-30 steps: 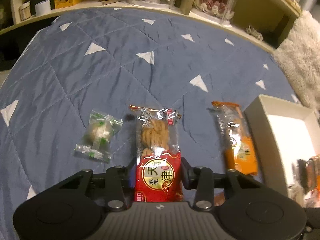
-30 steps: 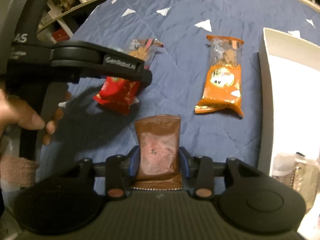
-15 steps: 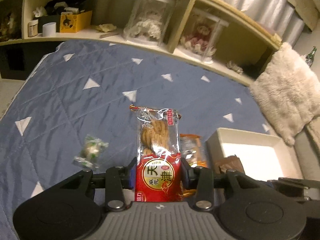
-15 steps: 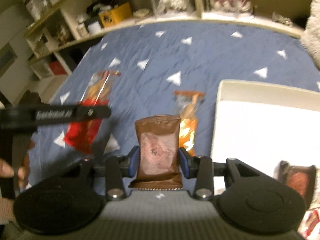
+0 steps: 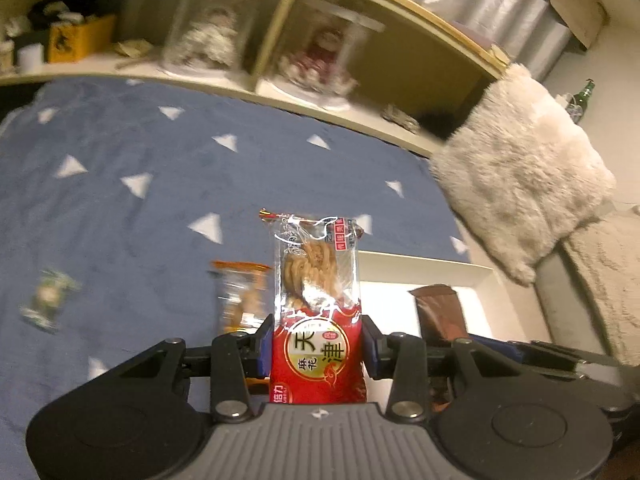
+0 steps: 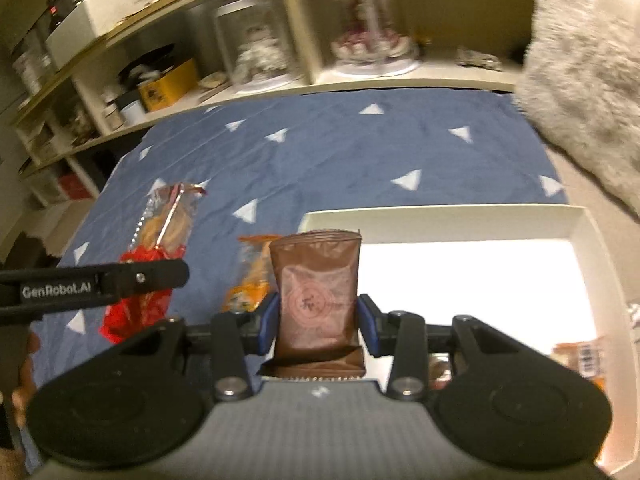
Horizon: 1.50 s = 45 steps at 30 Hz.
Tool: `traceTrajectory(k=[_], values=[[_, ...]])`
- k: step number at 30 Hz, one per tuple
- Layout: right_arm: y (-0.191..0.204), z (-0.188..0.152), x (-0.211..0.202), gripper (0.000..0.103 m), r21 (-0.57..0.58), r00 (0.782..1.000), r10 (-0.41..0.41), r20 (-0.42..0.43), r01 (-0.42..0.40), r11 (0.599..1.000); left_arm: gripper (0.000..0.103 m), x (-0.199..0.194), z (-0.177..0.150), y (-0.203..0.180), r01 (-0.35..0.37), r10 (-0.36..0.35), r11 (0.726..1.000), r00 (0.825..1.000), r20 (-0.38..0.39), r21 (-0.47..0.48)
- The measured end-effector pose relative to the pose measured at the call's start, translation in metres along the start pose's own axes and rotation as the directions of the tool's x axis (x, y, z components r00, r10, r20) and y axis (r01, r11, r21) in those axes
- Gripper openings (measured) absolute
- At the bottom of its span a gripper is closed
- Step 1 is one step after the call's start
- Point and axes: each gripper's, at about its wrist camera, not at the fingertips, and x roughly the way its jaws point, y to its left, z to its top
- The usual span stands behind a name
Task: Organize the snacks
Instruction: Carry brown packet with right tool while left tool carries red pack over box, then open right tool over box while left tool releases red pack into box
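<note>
My left gripper (image 5: 318, 346) is shut on a red and clear snack packet (image 5: 318, 300) and holds it up above the blue quilt, left of the white box (image 5: 432, 270). My right gripper (image 6: 318, 322) is shut on a brown snack packet (image 6: 316, 296), held at the near left edge of the white box (image 6: 440, 216). The brown packet also shows in the left wrist view (image 5: 440, 312). The red packet shows in the right wrist view (image 6: 156, 240). An orange packet (image 6: 252, 276) lies on the quilt left of the box. A small green and clear packet (image 5: 48, 296) lies further left.
The blue quilt (image 5: 160, 184) with white triangles covers the surface. A shelf (image 6: 320, 76) with jars and boxes runs along the back. A furry cushion (image 5: 520, 168) sits at the right. More packets (image 6: 580, 356) lie in the box's near right corner.
Both grippers have lifted and swung right toward the white box with their packets. The brown packet has come to the box's left edge, and the red packet hangs beside it.
</note>
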Motion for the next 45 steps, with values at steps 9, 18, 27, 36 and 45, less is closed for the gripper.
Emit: traceTrajectory(k=[9, 18, 27, 36, 45], values=[[-0.041, 0.006, 0.006, 0.047, 0.042, 0.998, -0.060, -0.007, 0.060, 0.997, 0.043, 0.052, -0.003, -0.041, 0.043, -0.044, 0.999, 0.995, -0.090, -0.006], [-0.071, 0.010, 0.023, 0.047, 0.059, 0.992, -0.118, -0.038, 0.120, 0.991, 0.044, 0.094, -0.002, -0.043, 0.037, -0.047, 0.996, 0.989, -0.137, -0.081], [-0.084, 0.020, 0.055, 0.047, 0.069, 0.989, -0.123, -0.084, 0.129, 0.989, 0.045, 0.110, 0.009, -0.035, 0.015, -0.027, 0.996, 0.991, -0.133, -0.094], [-0.094, 0.026, 0.072, 0.053, 0.187, 0.996, -0.016, -0.090, 0.032, 0.982, 0.055, 0.110, 0.014, -0.023, 0.014, -0.027, 0.994, 0.992, -0.122, -0.110], [-0.096, 0.025, 0.060, 0.055, 0.178, 0.994, -0.060, -0.088, 0.075, 0.981, 0.055, 0.103, 0.012, -0.026, 0.008, -0.018, 0.997, 0.991, -0.131, -0.080]])
